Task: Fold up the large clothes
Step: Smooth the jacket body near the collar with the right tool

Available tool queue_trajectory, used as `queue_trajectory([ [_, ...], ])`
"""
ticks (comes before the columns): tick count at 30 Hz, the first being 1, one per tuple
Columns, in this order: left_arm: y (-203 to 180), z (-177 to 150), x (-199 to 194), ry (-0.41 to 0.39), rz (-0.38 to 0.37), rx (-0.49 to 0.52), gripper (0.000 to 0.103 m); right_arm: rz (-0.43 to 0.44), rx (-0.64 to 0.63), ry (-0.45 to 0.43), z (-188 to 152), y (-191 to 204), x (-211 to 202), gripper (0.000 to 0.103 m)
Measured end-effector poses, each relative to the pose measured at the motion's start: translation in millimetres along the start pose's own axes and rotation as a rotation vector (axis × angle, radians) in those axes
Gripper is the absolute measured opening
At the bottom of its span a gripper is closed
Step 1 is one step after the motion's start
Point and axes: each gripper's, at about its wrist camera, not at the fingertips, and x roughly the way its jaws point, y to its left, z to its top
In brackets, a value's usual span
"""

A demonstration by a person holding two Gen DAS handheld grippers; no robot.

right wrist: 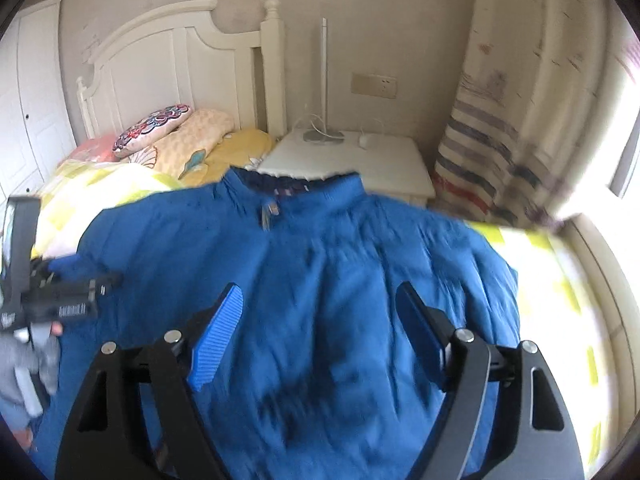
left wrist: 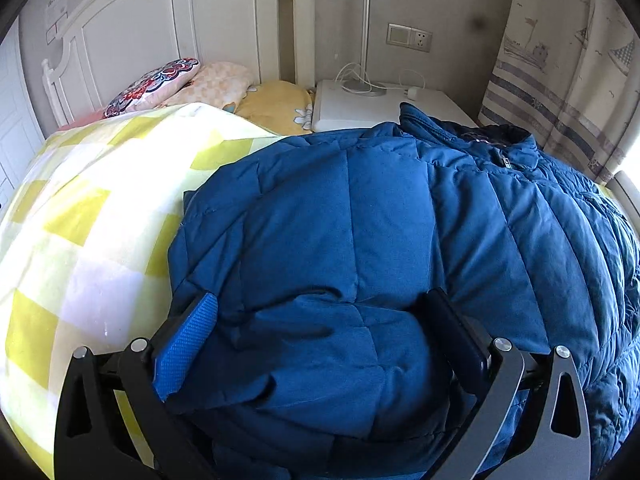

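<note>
A blue puffer jacket [left wrist: 360, 208] lies spread on the yellow-checked quilt [left wrist: 80, 216], collar toward the nightstand. In the left wrist view my left gripper [left wrist: 322, 300] stands wide on the jacket's near left part. A thick puffy fold bulges between the pads and touches both of them. In the blurred right wrist view the jacket [right wrist: 320, 264] shows front up with its zip at the collar. My right gripper [right wrist: 320, 328] hovers open above its middle, with nothing between the pads. The left gripper [right wrist: 60, 292] appears at the jacket's left edge, held by a grey-gloved hand [right wrist: 32, 360].
Pillows [left wrist: 188, 84] lie against the white headboard [left wrist: 152, 28]. A white nightstand [left wrist: 360, 108] with a lamp pole and cables stands beside the bed. A striped curtain [left wrist: 568, 60] hangs at the right, by a bright window edge [right wrist: 624, 152].
</note>
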Motion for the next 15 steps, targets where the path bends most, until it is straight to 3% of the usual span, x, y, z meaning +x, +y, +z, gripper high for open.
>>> queue_trajectory([
  [3, 0.8, 0.0, 0.4, 0.0, -0.004, -0.003, 0.099, -0.024, -0.007, 0.072, 12.8, 2.8, 39.9, 0.078],
  [5, 0.8, -0.2, 0.2, -0.002, -0.006, -0.006, 0.099, -0.03, -0.017, 0.169, 5.6, 2.0, 79.6, 0.082],
  [9, 2.1, -0.2, -0.1, -0.002, -0.011, -0.011, 0.099, -0.032, 0.007, 0.175, 11.5, 1.5, 75.7, 0.082],
  [13, 3.4, -0.1, 0.6, 0.0, -0.009, -0.008, 0.099, -0.061, 0.06, 0.052, 31.0, -4.7, 55.8, 0.084],
  [15, 3.6, -0.2, 0.6, 0.0, -0.011, -0.01, 0.099, -0.076, 0.07, 0.071, 32.6, -10.4, 67.3, 0.086],
])
